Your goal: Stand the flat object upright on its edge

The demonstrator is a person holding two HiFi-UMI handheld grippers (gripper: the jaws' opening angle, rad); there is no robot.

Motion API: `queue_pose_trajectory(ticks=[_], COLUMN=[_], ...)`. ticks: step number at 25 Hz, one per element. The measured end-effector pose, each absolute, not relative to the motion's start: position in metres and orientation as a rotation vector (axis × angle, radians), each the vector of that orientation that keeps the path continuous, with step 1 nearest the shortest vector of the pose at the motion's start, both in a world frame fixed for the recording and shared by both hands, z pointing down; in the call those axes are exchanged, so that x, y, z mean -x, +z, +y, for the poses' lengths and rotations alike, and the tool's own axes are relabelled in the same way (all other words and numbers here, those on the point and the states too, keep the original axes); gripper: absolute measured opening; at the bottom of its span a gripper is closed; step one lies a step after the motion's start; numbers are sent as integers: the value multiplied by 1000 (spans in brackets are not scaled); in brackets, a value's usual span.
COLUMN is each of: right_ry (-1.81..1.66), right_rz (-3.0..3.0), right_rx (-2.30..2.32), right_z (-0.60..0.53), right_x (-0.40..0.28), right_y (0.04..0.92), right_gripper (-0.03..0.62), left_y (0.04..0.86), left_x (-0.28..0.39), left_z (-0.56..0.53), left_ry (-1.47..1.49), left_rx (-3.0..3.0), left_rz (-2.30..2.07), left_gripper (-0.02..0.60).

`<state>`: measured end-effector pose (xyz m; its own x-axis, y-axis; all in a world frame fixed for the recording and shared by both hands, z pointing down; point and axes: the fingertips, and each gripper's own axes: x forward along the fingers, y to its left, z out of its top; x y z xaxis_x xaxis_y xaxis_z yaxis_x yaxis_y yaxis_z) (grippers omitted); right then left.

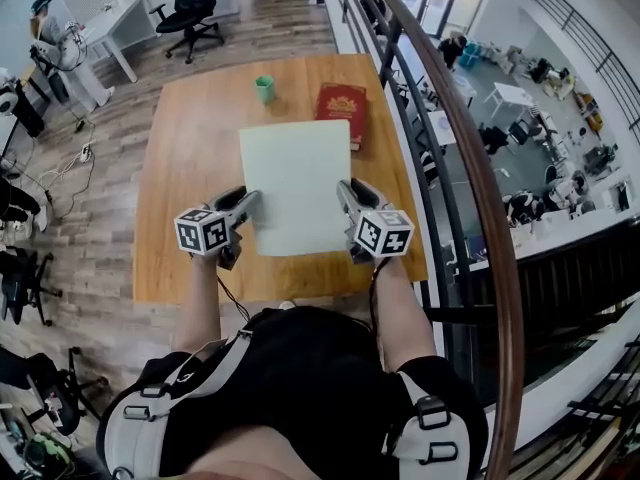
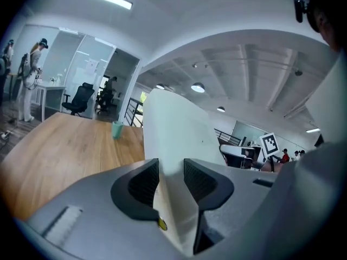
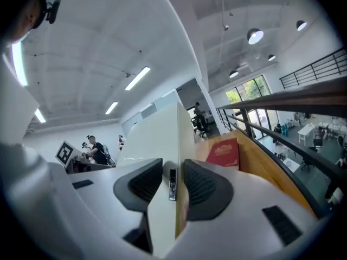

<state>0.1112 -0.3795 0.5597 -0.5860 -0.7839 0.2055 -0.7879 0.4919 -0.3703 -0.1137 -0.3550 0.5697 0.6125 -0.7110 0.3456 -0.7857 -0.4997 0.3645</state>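
Note:
A pale green flat slab hangs above the wooden table, held by its two side edges. My left gripper is shut on its left edge and my right gripper on its right edge. In the left gripper view the slab rises steeply between the dark pads of the gripper. In the right gripper view the slab's thin edge, with a small slot in it, sits clamped in the gripper. Whether the slab's far edge touches the table is hidden.
A red book lies at the table's far right and a small green cup stands at the far middle. A curved railing runs close along the table's right side. Office chairs and a white desk stand beyond.

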Motion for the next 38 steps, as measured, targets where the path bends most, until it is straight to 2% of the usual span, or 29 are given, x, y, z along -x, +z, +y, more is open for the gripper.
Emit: queue_pose_trajectory(ticks=[10, 18, 38], right_ry=[243, -61, -146], right_rz=[-2889, -2865, -2715], right_rx=[-1278, -1167, -1045], right_z=[-385, -396, -445], right_x=[-56, 0, 113], right_y=[499, 498, 586], right_gripper=[126, 120, 98], left_y=[519, 521, 589], left_x=[166, 217, 325], left_z=[-350, -351, -378], left_ry=[122, 281, 403], left_rx=[-2501, -2522, -2319], left_rz=[-1419, -1659, -1869], left_gripper=[141, 120, 104])
